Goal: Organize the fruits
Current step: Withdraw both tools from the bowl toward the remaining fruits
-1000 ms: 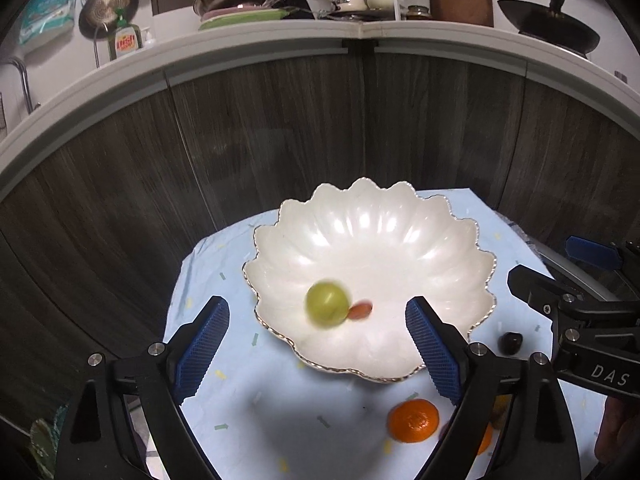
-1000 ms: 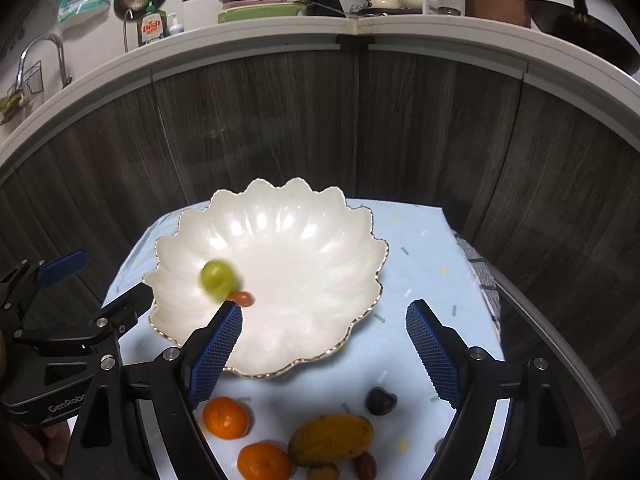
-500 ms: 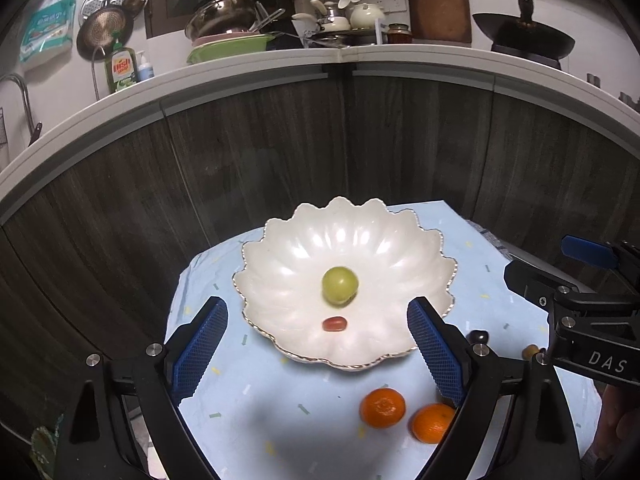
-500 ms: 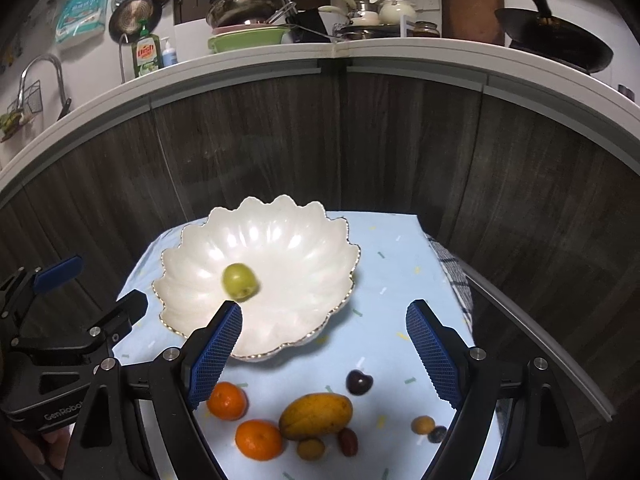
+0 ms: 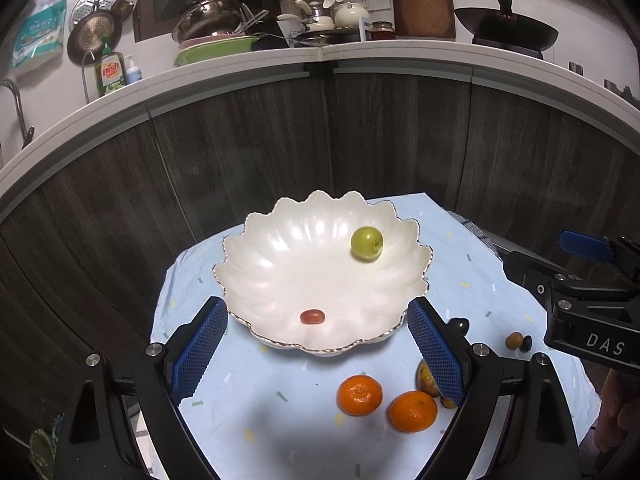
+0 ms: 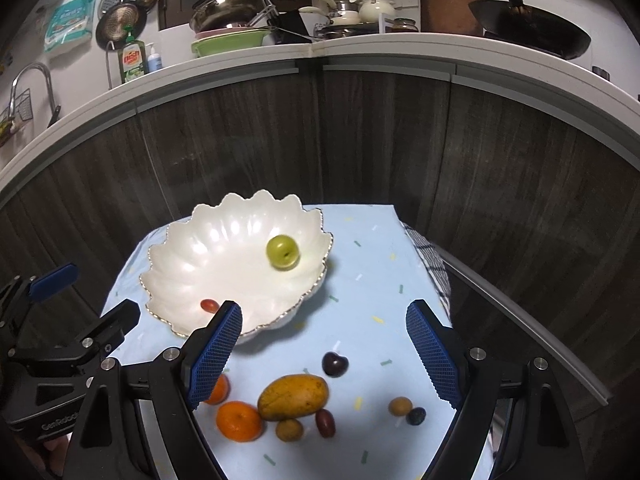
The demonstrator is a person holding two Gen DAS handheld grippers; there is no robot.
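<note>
Two handheld grippers hover over a small table covered in a pale blue cloth [image 6: 360, 264], in front of dark wood kitchen cabinets. The left gripper [image 5: 318, 344] has its blue pads spread wide with nothing between them, and the right gripper [image 6: 324, 346] is likewise spread and empty. A white scalloped bowl [image 5: 280, 264] sits at the far side of the cloth. Inside it are two fruits: one green round fruit [image 5: 367, 243] up on the sloping wall at the right, slightly blurred as if rolling, and one small red fruit [image 5: 312, 316] near the front. Loose on the cloth in front of the bowl lie two oranges [image 6: 239, 421], one yellow mango [image 6: 293, 397], one dark cherry [image 6: 335, 364], one dark red oval fruit [image 6: 325, 423], two small brownish round fruits [image 6: 400, 405] and one small dark berry [image 6: 416, 416]. The next step looks like picking a loose fruit. It would be wise to choose one standing apart, such as the cherry, lower the pads on either side, close gently to avoid bruising, and set it low in the bowl so it does not roll
</note>
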